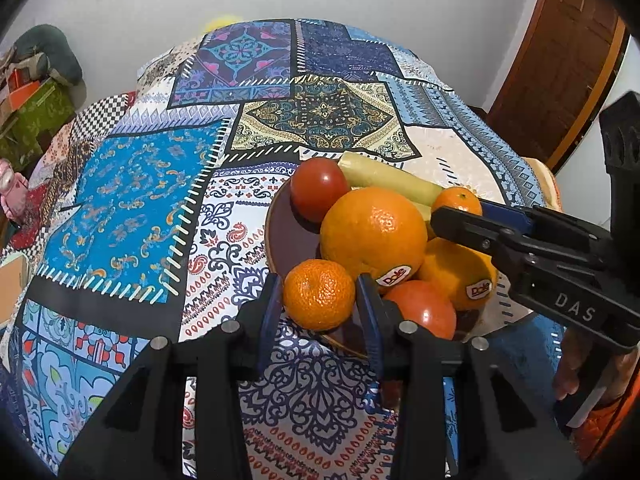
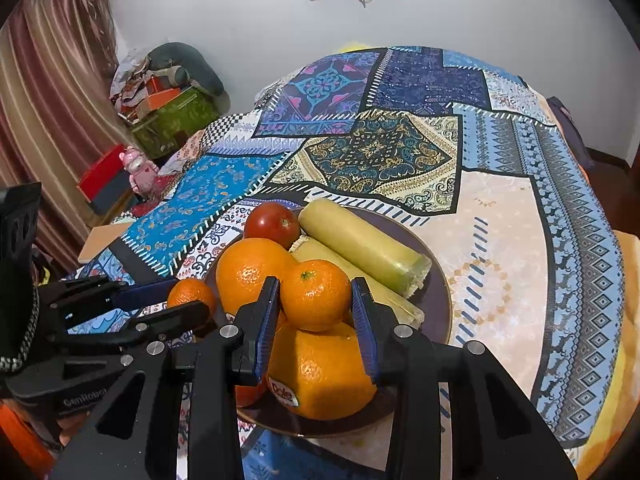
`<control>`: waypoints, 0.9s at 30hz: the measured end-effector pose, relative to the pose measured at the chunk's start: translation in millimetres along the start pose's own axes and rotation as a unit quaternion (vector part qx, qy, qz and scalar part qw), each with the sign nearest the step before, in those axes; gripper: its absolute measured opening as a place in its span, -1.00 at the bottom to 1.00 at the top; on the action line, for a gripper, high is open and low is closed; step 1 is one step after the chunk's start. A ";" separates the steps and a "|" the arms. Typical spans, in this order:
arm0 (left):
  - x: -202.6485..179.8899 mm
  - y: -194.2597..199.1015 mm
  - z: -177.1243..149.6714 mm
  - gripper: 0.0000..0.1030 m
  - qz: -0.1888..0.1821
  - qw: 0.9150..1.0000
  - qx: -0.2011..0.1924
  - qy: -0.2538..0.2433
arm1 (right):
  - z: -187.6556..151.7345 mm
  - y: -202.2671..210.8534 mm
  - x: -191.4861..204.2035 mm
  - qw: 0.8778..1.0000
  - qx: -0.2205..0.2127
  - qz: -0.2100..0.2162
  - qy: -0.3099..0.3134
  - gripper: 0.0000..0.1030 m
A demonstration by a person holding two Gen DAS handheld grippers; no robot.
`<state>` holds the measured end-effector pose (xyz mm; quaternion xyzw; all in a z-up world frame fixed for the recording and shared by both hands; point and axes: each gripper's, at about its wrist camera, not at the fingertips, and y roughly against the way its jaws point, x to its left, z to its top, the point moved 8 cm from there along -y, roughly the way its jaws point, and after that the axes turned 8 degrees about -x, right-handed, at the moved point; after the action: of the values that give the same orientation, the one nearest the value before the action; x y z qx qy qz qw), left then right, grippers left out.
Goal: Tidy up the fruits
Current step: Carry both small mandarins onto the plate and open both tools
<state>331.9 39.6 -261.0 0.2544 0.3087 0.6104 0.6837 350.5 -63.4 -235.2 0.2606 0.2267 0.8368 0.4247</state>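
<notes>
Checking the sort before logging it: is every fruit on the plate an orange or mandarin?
No: a red tomato lies at the far edge of the plate, beside the oranges.

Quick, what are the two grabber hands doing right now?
Left gripper: closed on a small mandarin.
Right gripper: closed on another small mandarin above the plate.

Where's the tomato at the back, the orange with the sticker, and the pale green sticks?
Tomato (image 2: 272, 222): right wrist view, its top.
Stickered orange (image 1: 374, 232): left wrist view, its front.
Pale green sticks (image 2: 360, 244): right wrist view, upper stick's middle.
</notes>
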 end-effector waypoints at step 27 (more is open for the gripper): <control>-24.5 96.4 6.0 0.21 0.009 0.998 -0.061 -0.022 | 8.3 107.7 -26.5 0.997 -0.054 -0.062 0.007 -0.05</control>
<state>269.3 27.5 -184.3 0.2283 0.2531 0.6284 0.6992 305.2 -141.8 -170.6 0.2172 0.1996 0.8216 0.4878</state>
